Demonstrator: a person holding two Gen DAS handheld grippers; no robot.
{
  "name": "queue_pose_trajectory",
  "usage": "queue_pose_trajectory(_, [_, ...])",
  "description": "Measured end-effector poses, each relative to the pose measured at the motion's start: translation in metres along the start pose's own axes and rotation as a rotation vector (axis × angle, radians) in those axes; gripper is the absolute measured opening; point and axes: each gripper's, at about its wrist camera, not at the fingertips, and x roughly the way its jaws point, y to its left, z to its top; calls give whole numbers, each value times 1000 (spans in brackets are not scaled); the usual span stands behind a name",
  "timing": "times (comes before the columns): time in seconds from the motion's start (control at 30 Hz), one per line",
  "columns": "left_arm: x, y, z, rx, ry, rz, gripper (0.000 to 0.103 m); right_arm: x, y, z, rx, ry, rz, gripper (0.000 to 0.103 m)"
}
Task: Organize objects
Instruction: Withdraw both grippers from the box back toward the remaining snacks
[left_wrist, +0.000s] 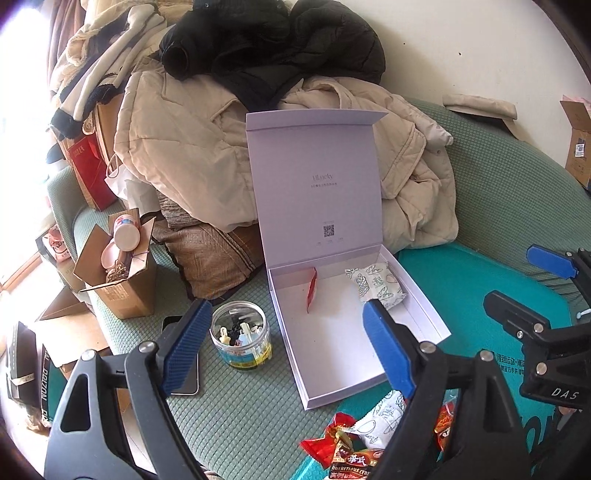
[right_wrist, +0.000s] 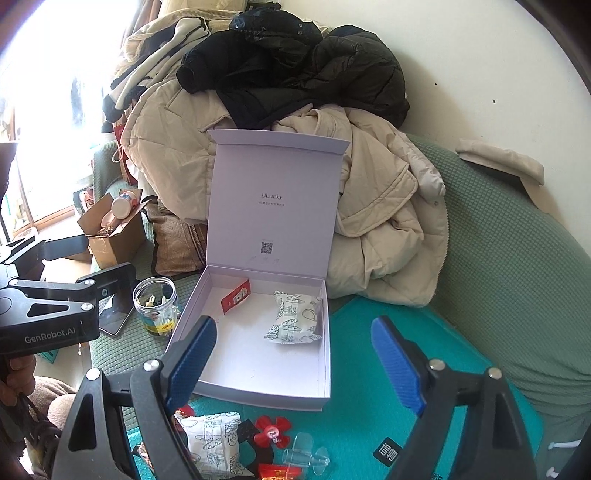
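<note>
Snack packets (left_wrist: 354, 443) lie loose on the teal mat (right_wrist: 369, 398) at the sofa's front edge, just under both grippers. Left gripper (left_wrist: 288, 347) and right gripper (right_wrist: 295, 358) both stand released, nothing between their blue pads. Beyond them the white box (right_wrist: 255, 391) sits with lid upright; a patterned white packet (right_wrist: 295, 317) lies in its far right corner, a red sachet (right_wrist: 235, 295) against its back wall. Beside the box's left edge stands a clear jar (left_wrist: 240, 339)

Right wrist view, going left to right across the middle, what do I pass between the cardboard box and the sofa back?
Cardboard box → clear jar → red packet → white patterned pouch → beige coat → green sofa back.
</note>
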Motion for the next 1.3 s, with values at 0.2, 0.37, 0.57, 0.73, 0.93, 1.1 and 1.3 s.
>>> queue_pose_trajectory(0.2, [-11, 0, -11, -1, 8, -15, 83, -13, 5, -11, 10, 0, 1, 87])
queue_pose_trajectory(0.37, [-18, -2, -20, -1, 11, -20, 83, -22, 8, -20, 19, 4, -4, 87])
queue_pose_trajectory(0.57, [-28, -4, -34, 1, 17, -19, 83, -33, 10, -32, 31, 7, -8, 87])
queue_pose_trajectory(0.73, [-35, -6, -44, 4, 23, -24, 83, -40, 13, -41, 38, 12, -8, 87])
queue_pose_trajectory(0.93, [-39, -9, -57, 7, 37, -27, 83, -46, 14, -52, 46, 17, -6, 87])
queue_pose_trajectory(1.1, [-40, -12, -68, 7, 52, -33, 83, -50, 14, -64, 59, 28, -2, 87])
queue_pose_trajectory(1.3, [-38, -17, -83, 15, 71, -30, 83, -51, 12, -80, 68, 48, -6, 87])
